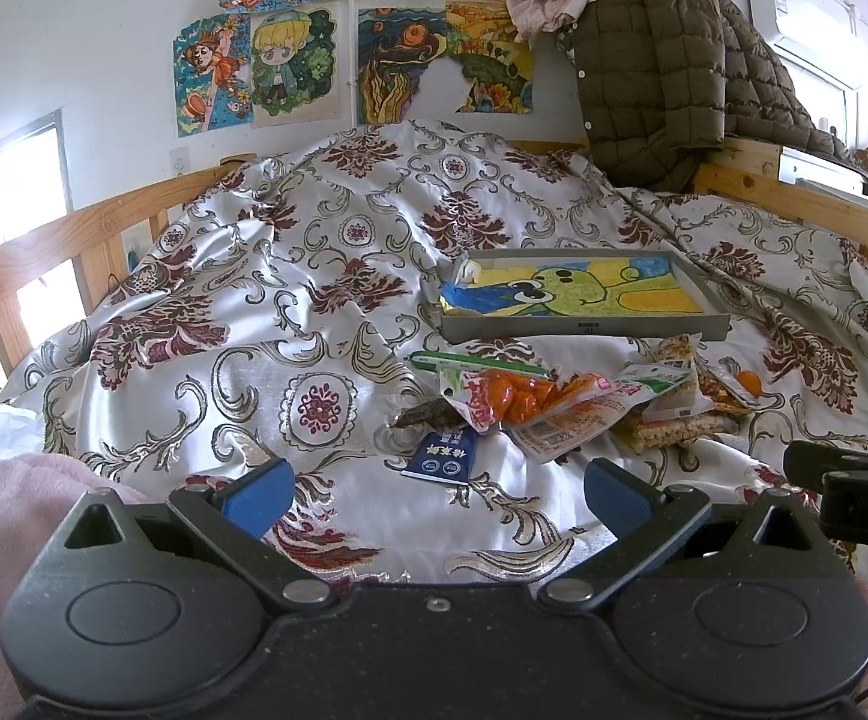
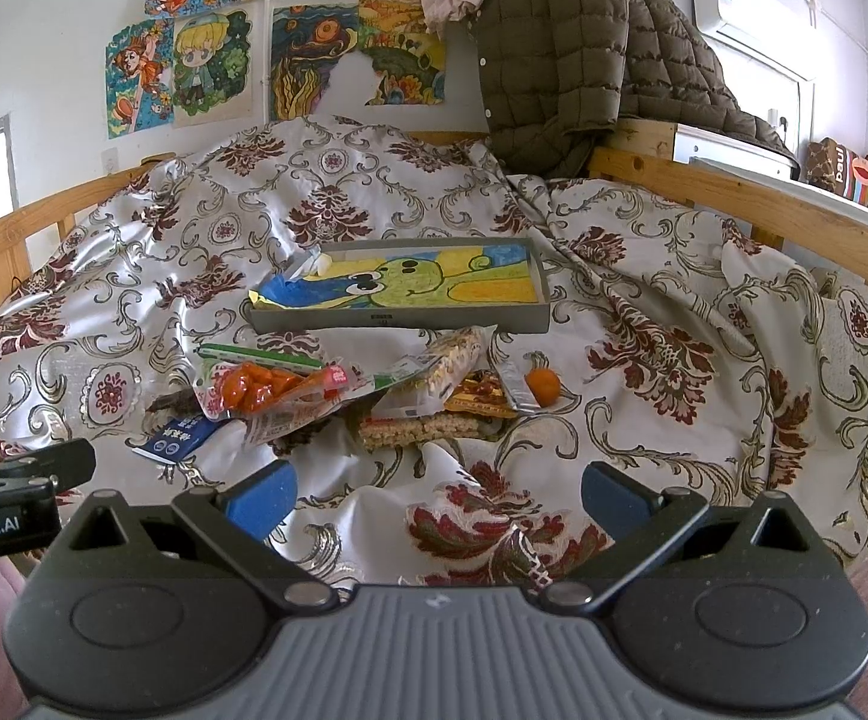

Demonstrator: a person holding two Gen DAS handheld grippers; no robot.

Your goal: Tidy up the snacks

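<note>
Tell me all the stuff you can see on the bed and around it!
tray: one, grey, lined with a frog drawing, behind the snacks
orange snack bag: one, clear with orange pieces, top of pile
blue packet: one, dark blue, nearest edge of pile
rice bars: several, tan, right part of pile
small orange snack: one, far right of pile
bedspread: one, white with maroon flowers
jacket: one, olive, over the bed rail
drawings: several, on the wall
left gripper: open
right gripper: open
</note>
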